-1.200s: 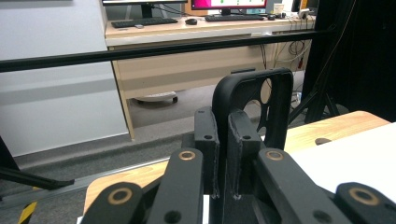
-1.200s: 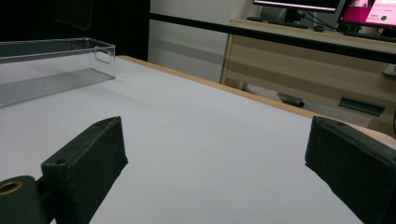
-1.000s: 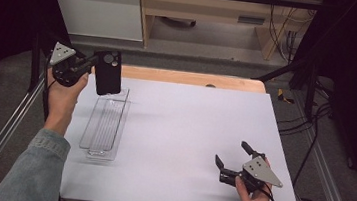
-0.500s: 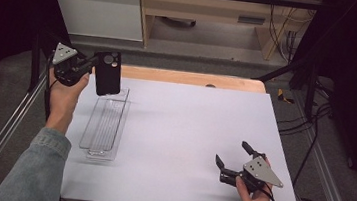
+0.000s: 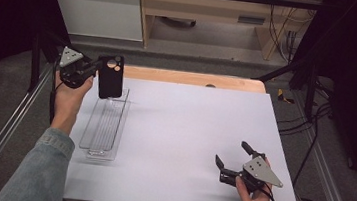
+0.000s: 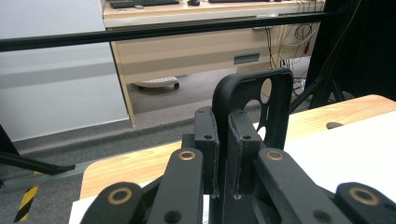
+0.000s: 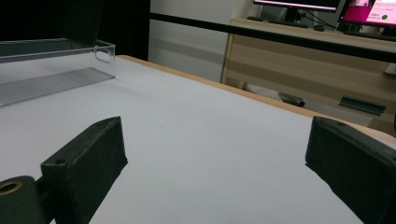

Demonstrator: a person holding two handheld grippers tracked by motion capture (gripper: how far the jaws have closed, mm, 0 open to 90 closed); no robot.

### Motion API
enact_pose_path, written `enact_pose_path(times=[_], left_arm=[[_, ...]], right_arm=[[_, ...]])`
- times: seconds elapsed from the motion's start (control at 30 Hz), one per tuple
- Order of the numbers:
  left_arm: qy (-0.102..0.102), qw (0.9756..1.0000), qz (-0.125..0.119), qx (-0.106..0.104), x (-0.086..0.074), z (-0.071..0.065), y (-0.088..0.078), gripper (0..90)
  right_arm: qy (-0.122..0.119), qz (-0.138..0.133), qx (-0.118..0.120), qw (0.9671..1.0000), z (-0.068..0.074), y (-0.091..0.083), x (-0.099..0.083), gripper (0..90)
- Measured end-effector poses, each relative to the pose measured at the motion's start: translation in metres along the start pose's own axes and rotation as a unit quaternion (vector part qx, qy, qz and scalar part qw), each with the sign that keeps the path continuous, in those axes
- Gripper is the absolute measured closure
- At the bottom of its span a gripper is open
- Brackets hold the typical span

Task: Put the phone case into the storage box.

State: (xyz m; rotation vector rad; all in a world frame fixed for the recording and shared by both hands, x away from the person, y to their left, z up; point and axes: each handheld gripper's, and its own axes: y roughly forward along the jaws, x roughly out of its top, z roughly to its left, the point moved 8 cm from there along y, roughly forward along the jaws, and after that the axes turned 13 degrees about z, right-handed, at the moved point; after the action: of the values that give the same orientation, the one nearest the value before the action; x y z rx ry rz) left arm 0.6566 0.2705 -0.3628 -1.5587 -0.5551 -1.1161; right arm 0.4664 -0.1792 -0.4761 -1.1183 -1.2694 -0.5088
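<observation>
My left gripper (image 5: 98,69) is raised over the table's far left corner and is shut on a black phone case (image 5: 110,76). The case hangs upright above the far end of a clear plastic tray (image 5: 105,125). In the left gripper view the jaws (image 6: 223,135) pinch one side wall of the case (image 6: 275,98), whose camera cut-out shows at its top. My right gripper (image 5: 232,154) rests low near the table's front right, open, nothing between its fingers. The right gripper view shows its jaws (image 7: 215,154) spread wide over the bare white tabletop, with the tray (image 7: 51,70) far off at the left.
The white table (image 5: 190,117) has a wooden strip along its far edge. Metal frame rails run down both sides. A black bar crosses above the far edge. Beyond it stand a wooden desk (image 6: 196,46) and cables on the floor.
</observation>
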Motion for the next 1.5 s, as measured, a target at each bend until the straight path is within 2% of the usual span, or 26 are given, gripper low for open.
enact_pose_path(times=[0.73,1.5], left_arm=[[-0.010,0.9997,0.020,0.008,-0.012,0.000,0.026,83.4],[-0.002,0.9996,0.027,0.007,-0.017,-0.003,0.032,83.4]], right_arm=[[0.002,-0.001,0.007,1.0000,0.000,0.002,-0.001,5.1],[0.000,0.000,0.007,1.0000,0.002,0.002,-0.001,5.1]])
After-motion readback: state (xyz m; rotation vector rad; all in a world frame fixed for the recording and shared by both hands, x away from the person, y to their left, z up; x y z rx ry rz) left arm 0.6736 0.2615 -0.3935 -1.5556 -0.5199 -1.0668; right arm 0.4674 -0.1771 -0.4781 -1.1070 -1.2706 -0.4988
